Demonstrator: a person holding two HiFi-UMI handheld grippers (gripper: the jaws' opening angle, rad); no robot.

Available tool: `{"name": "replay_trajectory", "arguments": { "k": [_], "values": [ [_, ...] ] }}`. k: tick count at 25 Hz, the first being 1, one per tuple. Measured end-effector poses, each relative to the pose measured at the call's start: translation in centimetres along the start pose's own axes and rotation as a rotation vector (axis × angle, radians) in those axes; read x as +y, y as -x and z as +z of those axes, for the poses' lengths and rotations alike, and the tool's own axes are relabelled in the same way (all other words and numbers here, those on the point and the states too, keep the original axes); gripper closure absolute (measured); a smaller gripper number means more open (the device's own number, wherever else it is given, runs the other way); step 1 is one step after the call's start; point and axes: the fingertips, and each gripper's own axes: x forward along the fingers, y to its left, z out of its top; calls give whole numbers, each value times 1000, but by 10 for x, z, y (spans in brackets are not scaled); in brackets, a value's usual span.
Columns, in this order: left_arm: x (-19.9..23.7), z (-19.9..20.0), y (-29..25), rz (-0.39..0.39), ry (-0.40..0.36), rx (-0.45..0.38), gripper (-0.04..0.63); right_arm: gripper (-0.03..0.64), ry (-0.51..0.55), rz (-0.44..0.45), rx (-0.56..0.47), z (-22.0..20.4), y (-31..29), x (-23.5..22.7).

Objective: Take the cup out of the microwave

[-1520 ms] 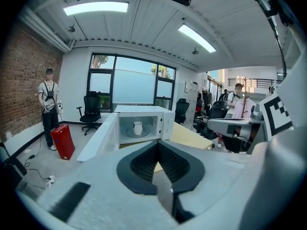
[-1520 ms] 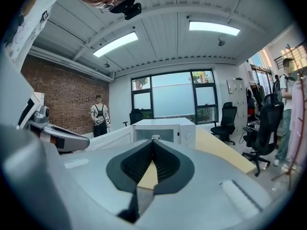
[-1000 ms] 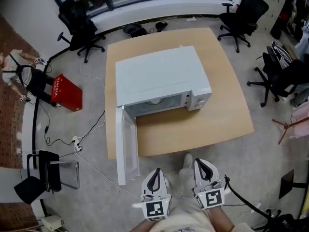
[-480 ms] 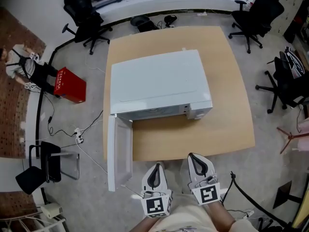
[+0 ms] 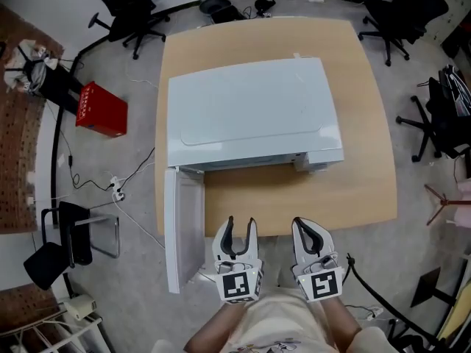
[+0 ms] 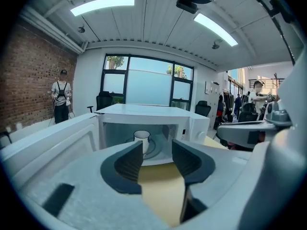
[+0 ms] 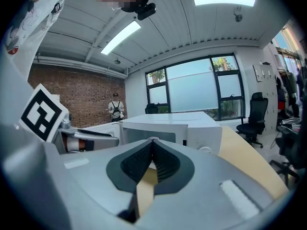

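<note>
A white microwave (image 5: 250, 112) stands on a wooden table (image 5: 294, 190), its door (image 5: 184, 226) swung open at the left toward me. In the left gripper view a white cup (image 6: 142, 139) sits on the turntable inside the microwave (image 6: 148, 114), beyond the door (image 6: 53, 143). My left gripper (image 5: 240, 226) hovers at the table's near edge beside the door. Its jaws are opening, with nothing between them (image 6: 157, 150). My right gripper (image 5: 305, 230) is level with it to the right, shut and empty (image 7: 152, 145). Both point at the microwave (image 7: 168, 123) from a distance.
Black office chairs (image 5: 125, 6) stand around the table, more at the right (image 5: 401, 9). A red box (image 5: 101, 110) and cables lie on the floor at the left, by a folding chair (image 5: 73, 234). A person (image 6: 61, 102) stands by the brick wall.
Both grippers have come forward up to the table's near edge. The left jaws, shut before, now stand apart. The right jaws stay shut.
</note>
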Motion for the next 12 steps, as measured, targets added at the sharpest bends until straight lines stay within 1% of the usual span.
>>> {"name": "replay_trajectory", "arguments": {
  "k": [3, 5, 7, 9, 12],
  "values": [
    [10, -7, -31, -12, 29, 1, 366, 609, -4, 1, 17, -3, -8, -1],
    [17, -11, -48, -5, 14, -1, 337, 610, 3, 3, 27, -8, -14, -2],
    [27, -16, -65, 5, -6, 0, 294, 610, -5, -5, 31, -16, -21, -2],
    [36, -21, -83, 12, -17, -5, 285, 610, -23, -19, 38, -23, -28, -3],
    [47, -29, -111, 21, -9, -4, 276, 611, -43, -32, 49, -32, -35, -3]
  ]
}}
